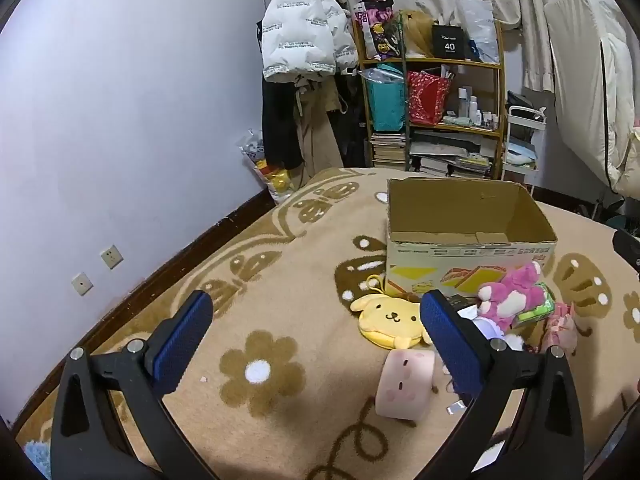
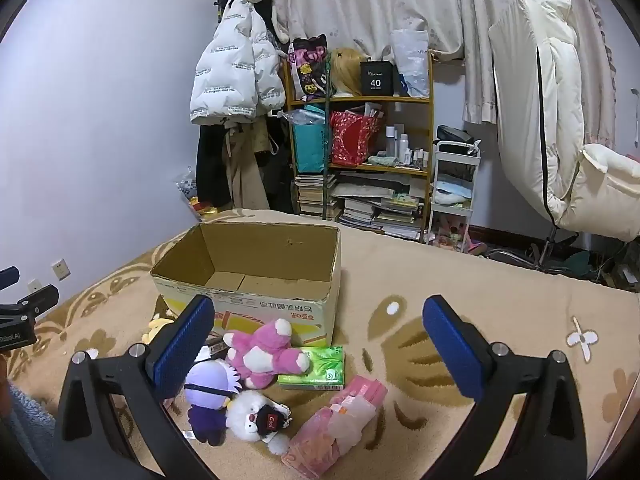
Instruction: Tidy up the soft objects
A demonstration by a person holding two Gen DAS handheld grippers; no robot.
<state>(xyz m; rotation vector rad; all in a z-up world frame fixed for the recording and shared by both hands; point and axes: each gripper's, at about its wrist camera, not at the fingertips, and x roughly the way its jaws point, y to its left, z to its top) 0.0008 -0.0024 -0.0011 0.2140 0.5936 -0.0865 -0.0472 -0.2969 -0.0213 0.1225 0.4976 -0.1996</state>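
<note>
1. Cardboard is what we meet first: an open box [image 2: 256,276] sits mid-frame in the right wrist view and right of centre in the left wrist view [image 1: 468,236], on a beige blanket [image 2: 420,288] patterned with brown flowers.
2. Our left tool [image 1: 316,336] is spread wide and holds nothing; its blue pads frame the lower half of the left wrist view.
3. Our right tool [image 2: 318,342] is likewise spread and holds nothing.
4. Just in front of the box lies the pile of soft things. In the right wrist view the pink plush [image 2: 266,352] lies at lower centre, touching a green tissue pack [image 2: 316,368].
5. Below them are a purple plush [image 2: 210,396] and a white plush [image 2: 256,420], touching each other, with a pink packet [image 2: 336,420] beside them at lower centre.
6. In the left wrist view a yellow dog plush [image 1: 390,320] lies left of the pile, near the box front, and a pale pink roll-shaped item [image 1: 406,384] stands apart below it.
7. Behind the blanket we see a shelf [image 2: 360,140] crowded with books and bags, and a white jacket [image 2: 236,76] hanging at upper centre.
</note>
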